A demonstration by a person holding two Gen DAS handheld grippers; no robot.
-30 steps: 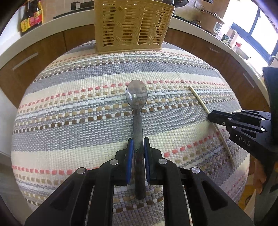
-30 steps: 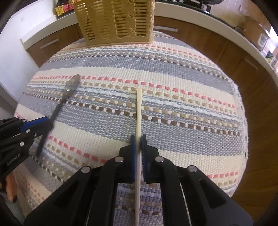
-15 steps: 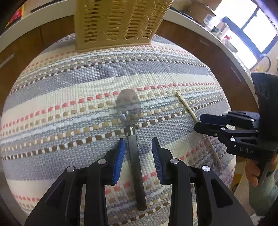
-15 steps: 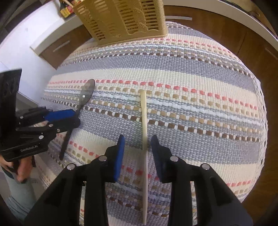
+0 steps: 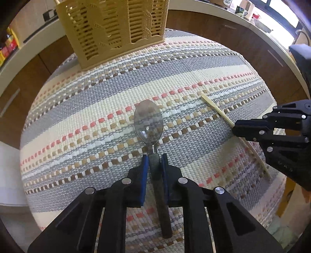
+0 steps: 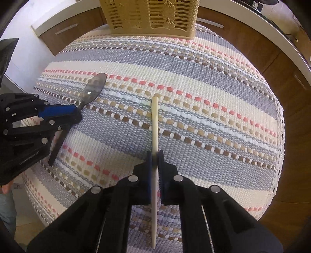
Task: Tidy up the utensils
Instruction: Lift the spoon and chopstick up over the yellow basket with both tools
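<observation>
A metal spoon (image 5: 148, 122) with a dark handle lies bowl-up on the striped woven mat (image 5: 77, 116). My left gripper (image 5: 155, 158) is closing its jaws on the handle just behind the bowl, and the blue pads (image 5: 144, 169) touch both sides. A pale chopstick (image 6: 155, 120) points away across the mat, and my right gripper (image 6: 155, 154) is shut on its middle. The right wrist view shows the spoon (image 6: 94, 87) and left gripper (image 6: 77, 113) at the left. The left wrist view shows the chopstick (image 5: 215, 109) and right gripper (image 5: 236, 129) at the right.
A beige slotted utensil basket (image 5: 114, 29) stands at the mat's far edge, also seen in the right wrist view as the basket (image 6: 153, 15). Brown cabinets and a white countertop (image 5: 233, 17) curve behind the table. The mat ends close behind both grippers.
Both grippers opened half a second ago and have shut again, the left farther up the spoon handle near the bowl. The basket looks nearer in both views.
</observation>
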